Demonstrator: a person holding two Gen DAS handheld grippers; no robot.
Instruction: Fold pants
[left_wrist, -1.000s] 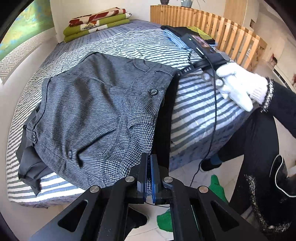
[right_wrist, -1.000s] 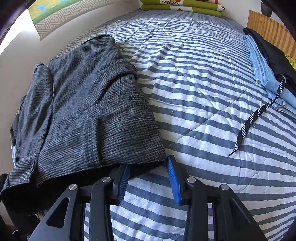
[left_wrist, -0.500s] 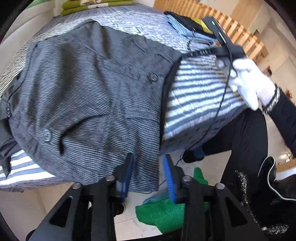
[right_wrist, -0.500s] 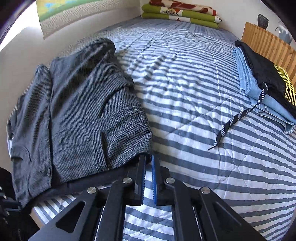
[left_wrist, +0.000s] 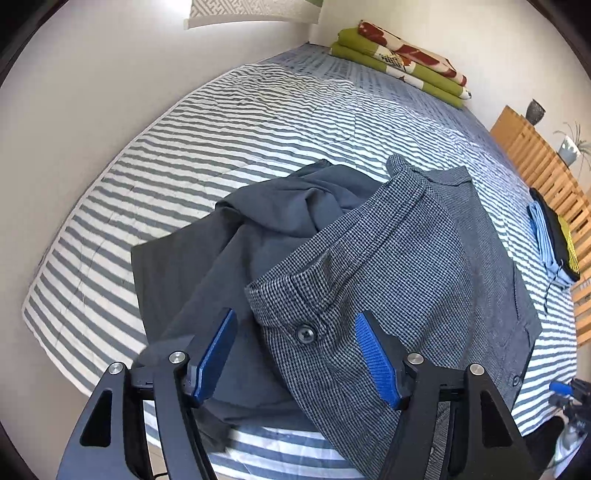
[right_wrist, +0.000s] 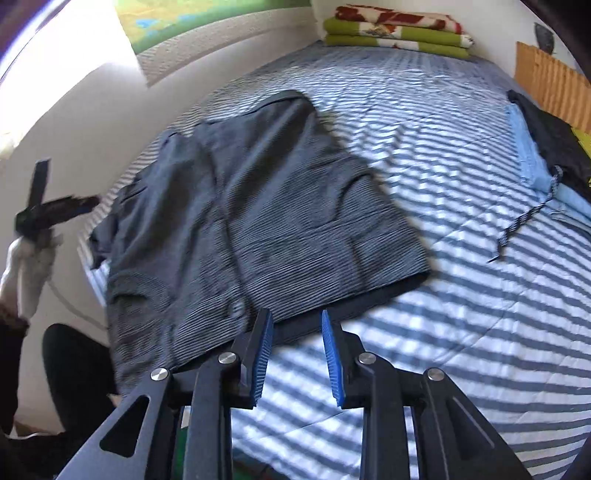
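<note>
Grey houndstooth pants (left_wrist: 413, 266) lie folded on the striped bed, their dark lining (left_wrist: 236, 258) spilling out at the waistband. My left gripper (left_wrist: 295, 332) is open, its blue pads either side of the waistband corner with a black button (left_wrist: 305, 333). In the right wrist view the same pants (right_wrist: 266, 206) lie flat with a dark edge nearest me. My right gripper (right_wrist: 295, 332) is open just above that edge, holding nothing. The other gripper and a white-gloved hand (right_wrist: 29, 258) show blurred at the left.
Striped bedcover (left_wrist: 258, 129) stretches toward folded green and red blankets (left_wrist: 402, 62) at the wall. Folded blue and black clothes (right_wrist: 543, 155) with a checked cord (right_wrist: 524, 225) lie near the wooden slatted rail (left_wrist: 543, 177). A white wall bounds the bed's left side.
The left gripper opened from its grip on the pants' hem and swung round to the waistband end. The right gripper, shut half a second ago, is now open and has drawn back slightly.
</note>
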